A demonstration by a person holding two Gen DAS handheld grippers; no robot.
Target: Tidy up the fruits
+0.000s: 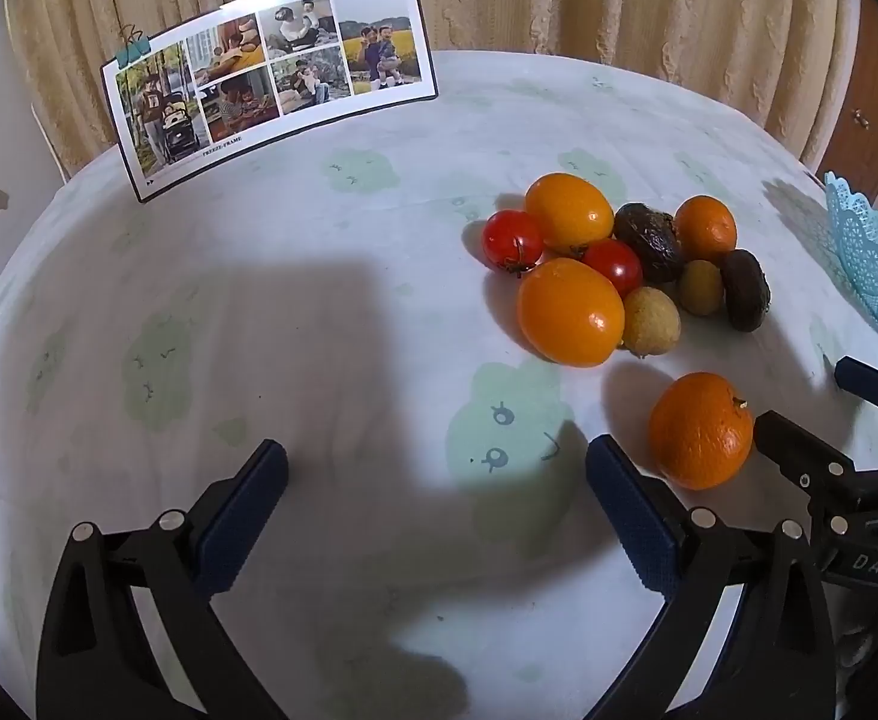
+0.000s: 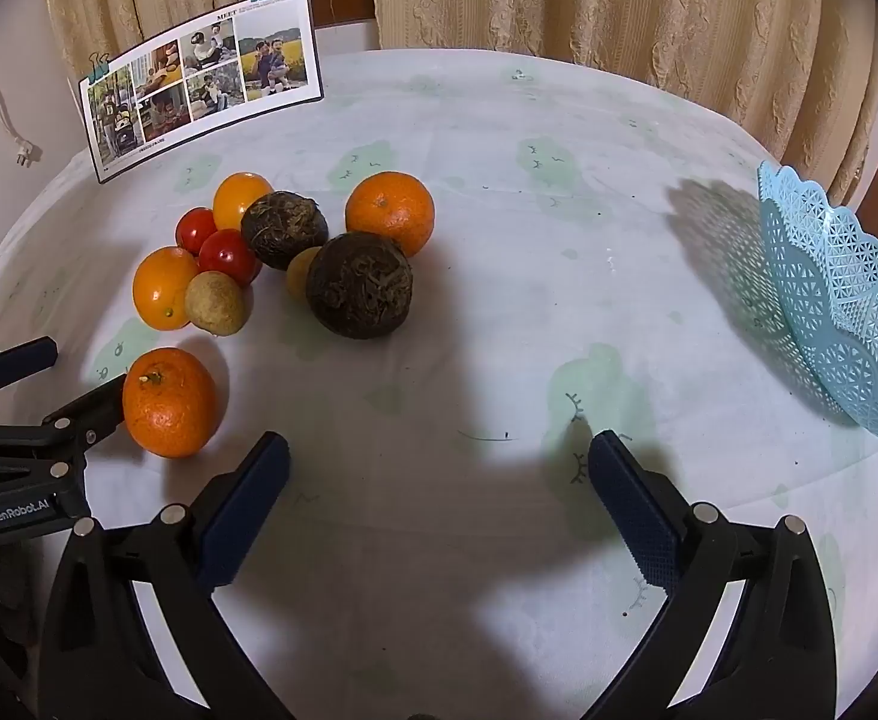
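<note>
Both grippers, left [image 1: 436, 474] and right [image 2: 439, 465], have fingers spread, empty. Lone round orange mandarin [image 2: 169, 402] sits nearest, well apart from the pale-blue lattice plastic basket [image 2: 847, 312]; probably first pick. Straddle its widest girth, close gently to avoid rolling it across the worktop [image 2: 499, 240].

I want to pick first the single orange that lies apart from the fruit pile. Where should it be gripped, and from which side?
Grip the lone orange across its round middle, coming from above and the near side. Its stem points up, so the smooth flanks are free. The right hand-held gripper is open and empty, with the orange to its left; the pile behind leaves room.
</note>
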